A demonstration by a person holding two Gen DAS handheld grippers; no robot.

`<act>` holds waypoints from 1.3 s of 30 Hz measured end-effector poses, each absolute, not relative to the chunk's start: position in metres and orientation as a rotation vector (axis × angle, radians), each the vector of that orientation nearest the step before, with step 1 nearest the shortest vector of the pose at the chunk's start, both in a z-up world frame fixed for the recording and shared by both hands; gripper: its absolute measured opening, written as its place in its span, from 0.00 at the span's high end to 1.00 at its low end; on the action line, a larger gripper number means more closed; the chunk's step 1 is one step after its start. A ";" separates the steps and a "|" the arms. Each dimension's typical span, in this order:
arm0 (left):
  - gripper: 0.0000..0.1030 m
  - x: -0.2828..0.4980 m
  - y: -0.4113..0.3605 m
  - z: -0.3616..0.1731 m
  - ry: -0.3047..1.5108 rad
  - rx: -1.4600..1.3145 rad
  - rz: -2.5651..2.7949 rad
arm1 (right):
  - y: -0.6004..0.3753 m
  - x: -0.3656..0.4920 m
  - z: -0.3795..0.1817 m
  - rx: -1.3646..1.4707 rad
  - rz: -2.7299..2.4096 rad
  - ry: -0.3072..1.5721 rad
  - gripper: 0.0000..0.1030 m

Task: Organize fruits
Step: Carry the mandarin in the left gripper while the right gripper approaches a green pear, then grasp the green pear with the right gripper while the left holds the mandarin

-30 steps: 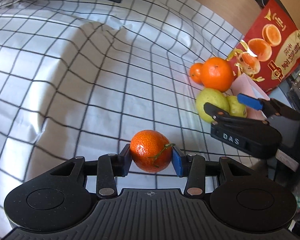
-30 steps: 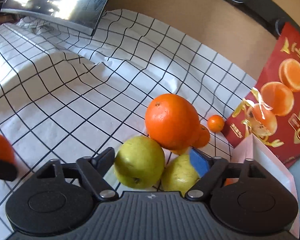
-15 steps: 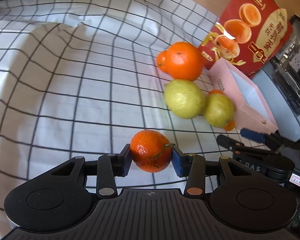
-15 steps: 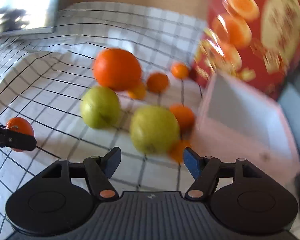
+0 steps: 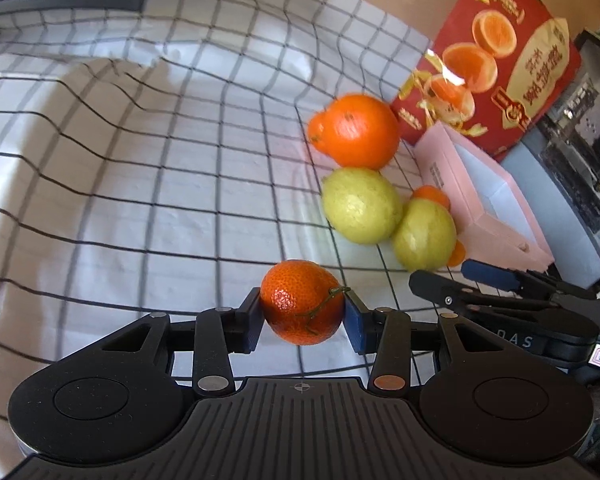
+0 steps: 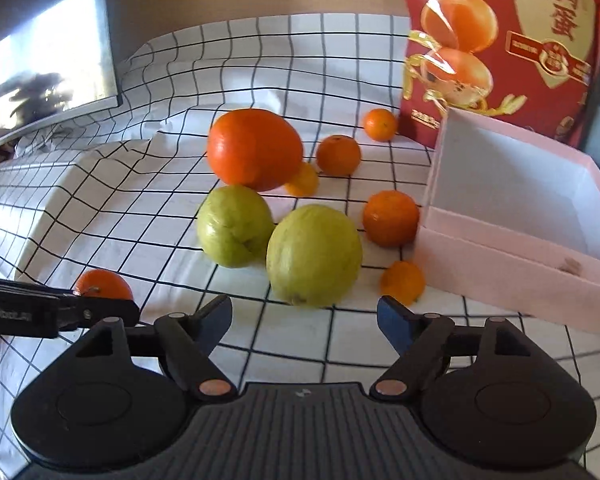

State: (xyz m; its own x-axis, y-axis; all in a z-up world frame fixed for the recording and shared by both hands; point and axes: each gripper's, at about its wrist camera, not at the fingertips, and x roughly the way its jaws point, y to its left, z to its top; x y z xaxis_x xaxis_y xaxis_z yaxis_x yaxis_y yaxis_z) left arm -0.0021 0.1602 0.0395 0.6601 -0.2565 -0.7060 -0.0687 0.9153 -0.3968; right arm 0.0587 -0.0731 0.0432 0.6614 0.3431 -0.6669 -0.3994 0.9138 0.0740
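Note:
My left gripper (image 5: pixel 302 318) is shut on a small mandarin (image 5: pixel 302 302) with a green stem and holds it above the checked cloth; it also shows in the right wrist view (image 6: pixel 104 286). My right gripper (image 6: pixel 304 322) is open and empty, just in front of a green guava (image 6: pixel 314 256). A second guava (image 6: pixel 234 226) and a big orange (image 6: pixel 254 150) lie behind it. Several small mandarins (image 6: pixel 390 218) lie around them. An open pink box (image 6: pixel 516 216) stands empty to the right.
A red orange-printed carton (image 6: pixel 508 40) stands behind the pink box. A monitor (image 6: pixel 44 68) stands at the back left. The checked cloth (image 5: pixel 140 160) is wrinkled over a raised step on the left.
My right gripper has pulled back from the guavas and swung right, so both guavas and the pink box are in full view. My left gripper still holds the mandarin and has turned toward the fruit pile.

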 end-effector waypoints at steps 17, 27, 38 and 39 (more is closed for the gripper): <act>0.55 -0.017 0.183 0.043 0.845 -0.456 -0.053 | -0.056 0.078 0.047 -0.156 0.411 0.616 0.16; 0.55 -0.021 0.183 0.041 0.855 -0.464 -0.045 | -0.060 0.101 0.039 -0.229 0.405 0.652 0.27; 0.55 -0.009 0.156 0.039 0.885 -0.424 -0.128 | -0.048 0.109 0.034 -0.335 0.392 0.633 0.41; 0.55 -0.008 0.153 0.039 0.887 -0.422 -0.138 | -0.049 0.108 0.036 -0.327 0.408 0.644 0.42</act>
